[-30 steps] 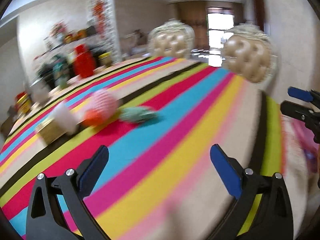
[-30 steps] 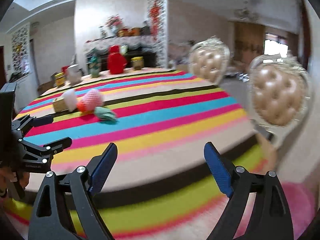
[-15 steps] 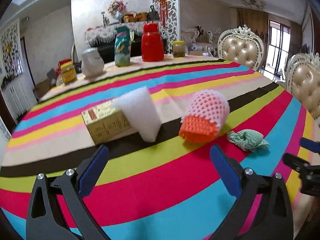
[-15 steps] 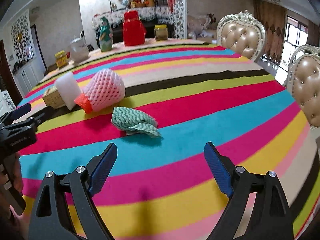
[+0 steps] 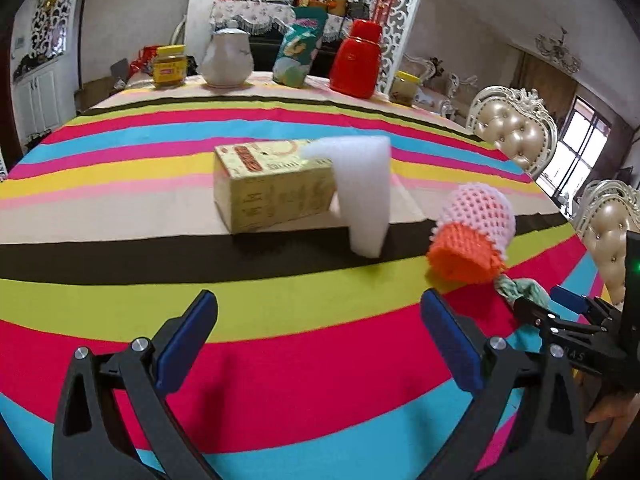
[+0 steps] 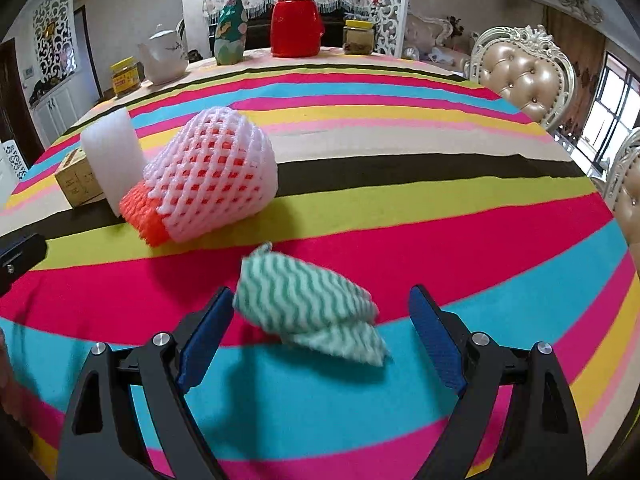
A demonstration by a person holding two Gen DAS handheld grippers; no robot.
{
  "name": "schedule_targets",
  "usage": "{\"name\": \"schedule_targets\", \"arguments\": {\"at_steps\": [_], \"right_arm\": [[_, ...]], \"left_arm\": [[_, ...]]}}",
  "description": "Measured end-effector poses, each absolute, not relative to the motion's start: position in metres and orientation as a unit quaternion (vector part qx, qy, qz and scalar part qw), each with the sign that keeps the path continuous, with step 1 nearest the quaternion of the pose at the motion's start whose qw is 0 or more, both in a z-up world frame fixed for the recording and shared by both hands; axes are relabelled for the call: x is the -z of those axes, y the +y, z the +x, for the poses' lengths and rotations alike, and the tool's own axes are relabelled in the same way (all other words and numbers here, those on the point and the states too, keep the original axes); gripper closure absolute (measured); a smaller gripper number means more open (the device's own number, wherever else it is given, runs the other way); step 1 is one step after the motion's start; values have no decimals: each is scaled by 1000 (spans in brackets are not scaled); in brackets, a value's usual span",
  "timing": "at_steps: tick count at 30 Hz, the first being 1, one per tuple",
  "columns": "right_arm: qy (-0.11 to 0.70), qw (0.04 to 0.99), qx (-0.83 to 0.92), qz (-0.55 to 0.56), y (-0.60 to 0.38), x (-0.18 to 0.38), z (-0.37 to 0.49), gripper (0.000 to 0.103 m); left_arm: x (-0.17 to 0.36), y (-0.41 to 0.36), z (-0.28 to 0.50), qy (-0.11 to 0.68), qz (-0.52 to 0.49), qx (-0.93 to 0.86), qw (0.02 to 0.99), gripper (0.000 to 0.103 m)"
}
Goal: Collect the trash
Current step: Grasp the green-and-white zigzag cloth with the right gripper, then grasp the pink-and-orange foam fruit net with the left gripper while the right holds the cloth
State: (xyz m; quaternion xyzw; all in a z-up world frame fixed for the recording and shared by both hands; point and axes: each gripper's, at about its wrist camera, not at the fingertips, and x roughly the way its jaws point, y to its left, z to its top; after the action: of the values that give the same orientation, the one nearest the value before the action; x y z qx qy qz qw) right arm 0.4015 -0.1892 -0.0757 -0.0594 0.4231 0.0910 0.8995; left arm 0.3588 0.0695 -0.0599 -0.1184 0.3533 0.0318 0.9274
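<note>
Cloth: a crumpled green-and-white wavy cloth lies on the striped tablecloth, on the red and blue stripes, right in front of the right gripper and partly between its fingers.
Right gripper: spread wide, holding nothing; the left finger pad is just beside the cloth's edge, the right pad stands clear of it.
Left gripper: the left gripper is also spread wide and empty, above the red stripe, aimed at the box and foam.
Net sleeve: a pink foam net with an orange one inside lies on its side just beyond the cloth, apart from it.
Foam sheet: a white foam piece leans against a yellow carton; both sit well ahead of the left gripper.
Far edge: jars, a white teapot, a green bag and a red flask stand in a row, probably not trash.
Risk: the cloth is off-centre toward the left finger, so closing now may catch only one fold and let it slip out on lifting; pushing forward could shove it into the net sleeve.
Risk, left side: the foam only leans, so a nudge to the carton could topple it.
Hidden: no bin or bag for the trash shows in either view; whether the net sleeve holds fruit cannot be told; the cloth's underside folds are out of sight.
</note>
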Motion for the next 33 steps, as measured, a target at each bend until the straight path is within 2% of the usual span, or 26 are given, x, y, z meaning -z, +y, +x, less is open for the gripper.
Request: {"name": "schedule_targets", "arguments": {"at_steps": [2,4,6,8,10,21,33], "right_arm": [[428,897,-91,-63,-186,77,406,24],[433,895,-89,-62,-185,78,408,33],[437,893,-98,-51,-186,79,404,34],[435,893,-98,-53,-187,78,400,54],[424,899,-93,-59,-189,74,392,65],[353,934,-57,22,-230,44,319,68],[335,940,-33,62,-271,48,313,67]], "left_arm": [[59,69,358,351,-119,-30,928,5],[58,69,357,352,-121,-27,928,5],[58,64,357,353,-112,-25,928,5],[58,59,356,352,-99,-24,930,5],[57,55,355,353,-90,-20,931,5],[59,45,355,354,-70,-16,933,5],[58,17,352,360,-40,9,932,5]]}}
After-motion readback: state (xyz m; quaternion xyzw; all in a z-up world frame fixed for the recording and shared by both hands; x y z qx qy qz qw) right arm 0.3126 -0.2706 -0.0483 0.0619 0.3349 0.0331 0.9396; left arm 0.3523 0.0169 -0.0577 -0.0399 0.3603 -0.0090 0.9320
